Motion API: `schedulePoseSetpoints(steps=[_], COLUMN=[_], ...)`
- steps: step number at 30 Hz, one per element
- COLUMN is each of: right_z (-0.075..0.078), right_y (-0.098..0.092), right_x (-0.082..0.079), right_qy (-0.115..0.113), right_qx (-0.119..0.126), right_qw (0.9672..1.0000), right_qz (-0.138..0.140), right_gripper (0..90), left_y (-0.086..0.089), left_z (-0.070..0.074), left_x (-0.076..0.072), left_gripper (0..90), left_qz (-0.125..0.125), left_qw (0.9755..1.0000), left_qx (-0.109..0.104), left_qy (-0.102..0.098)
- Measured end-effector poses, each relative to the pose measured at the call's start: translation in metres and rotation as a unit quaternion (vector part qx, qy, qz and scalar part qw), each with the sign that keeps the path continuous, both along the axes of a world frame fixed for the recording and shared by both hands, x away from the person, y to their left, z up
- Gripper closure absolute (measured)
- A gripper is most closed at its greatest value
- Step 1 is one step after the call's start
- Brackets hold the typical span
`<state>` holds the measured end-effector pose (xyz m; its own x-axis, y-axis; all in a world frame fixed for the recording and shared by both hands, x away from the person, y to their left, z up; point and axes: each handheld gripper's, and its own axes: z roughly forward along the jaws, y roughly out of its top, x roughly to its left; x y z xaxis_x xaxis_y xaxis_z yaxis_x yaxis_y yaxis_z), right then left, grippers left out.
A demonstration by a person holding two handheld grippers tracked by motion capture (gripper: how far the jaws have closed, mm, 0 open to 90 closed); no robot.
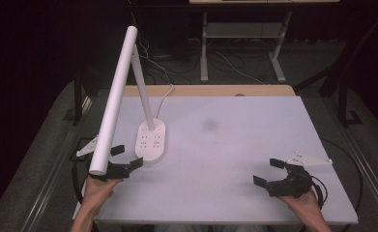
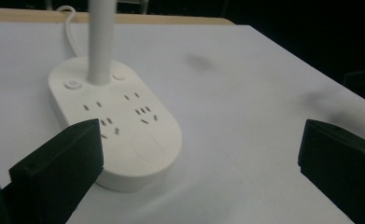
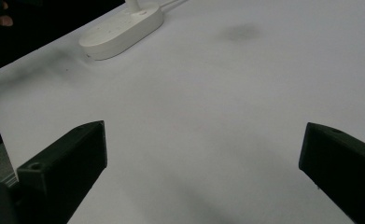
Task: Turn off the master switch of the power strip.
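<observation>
Left claw (image 1: pixel 126 157) standing wide at lamp base (image 1: pixel 151 140), holding nothing.
Right claw (image 1: pixel 268 174) idling wide, empty, on the near right of the worktop (image 1: pixel 235 145), leaving room for the left.

The table (image 1: pixel 254 145) has a pale, whitish top with a faint dark smudge (image 1: pixel 209 124) near its middle, and a strip of light wood (image 1: pixel 225 90) runs along its far edge. Beyond it the room is dark. A second desk (image 1: pixel 244 34) stands at the back on pale metal legs (loose cables trail around them). The floor (image 1: pixel 46 140) is grey.
</observation>
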<state>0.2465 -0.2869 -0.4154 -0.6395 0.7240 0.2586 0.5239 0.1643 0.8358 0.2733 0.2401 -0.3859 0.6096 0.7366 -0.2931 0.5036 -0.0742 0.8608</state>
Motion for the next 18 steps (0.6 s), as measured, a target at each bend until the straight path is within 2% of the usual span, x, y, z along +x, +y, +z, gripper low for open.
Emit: schedulePoseSetpoints(steps=[2, 7, 13, 17, 18], right_z=[0.0, 0.0, 0.0, 0.0, 0.0], right_y=[0.0, 0.001, 0.002, 0.002, 0.002], right_x=[0.0, 0.0, -0.001, -0.001, -0.001], right_qy=[0.0, -0.001, -0.001, 0.0, 0.0], right_qx=[0.0, -0.003, -0.003, -0.003, -0.004], right_qw=[1.0, 1.0, 1.0, 1.0, 1.0], right_qz=[0.0, 0.002, 0.003, 0.004, 0.005], right_gripper=[0.3, 0.3, 0.3, 0.3, 0.2], left_y=[-0.005, -0.021, -0.041, -0.053, -0.055], left_z=[-0.005, -0.018, -0.023, -0.03, -0.031], left_x=[-0.007, -0.02, -0.026, -0.025, -0.025], left_gripper=[0.0, 0.0, 0.0, 0.0, 0.0], left_qz=[-0.004, -0.025, -0.053, -0.067, -0.07], left_qw=[1.0, 0.9995, 0.998, 0.9965, 0.9964], left_qx=[-0.003, 0.008, 0.027, 0.046, 0.044], left_qy=[-0.006, -0.015, -0.022, -0.018, -0.019])
